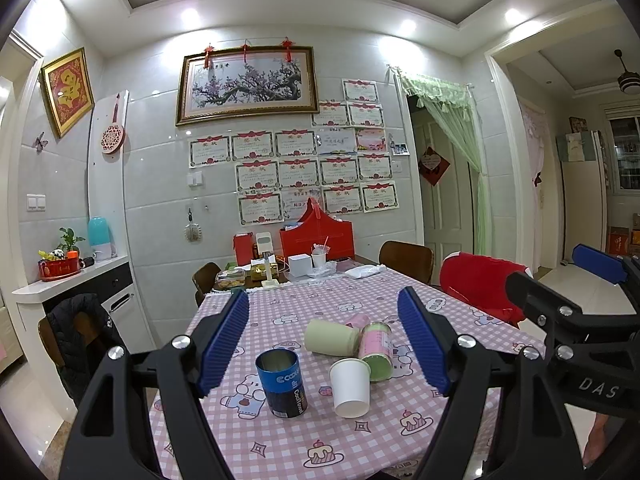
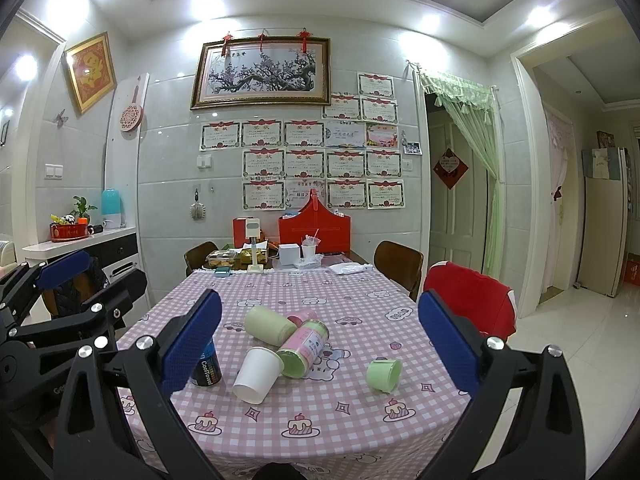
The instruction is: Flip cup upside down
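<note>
both tools up and wide open, nothing grabbed yet

so the left tool [image 1: 324, 344] and right tool [image 2: 320, 344] are both hanging over the near edge of the desk [image 2: 360, 420], fingers spread apart and empty. which cup is meant isn't clear, there's a few. my guess is the blue cup [image 1: 282, 384], the only one standing mouth up, near the front; it sits almost dead between the left tool's fingers, while from the right wrist view it's half hidden behind that tool's left finger, so the left hand looks nearer. its long axis is upright, so a side grip then a half turn should do it. the white cup [image 1: 351, 387] is tipped right beside it and could get bumped. small green cup [image 2: 384, 375] lies off toward the right.
</note>
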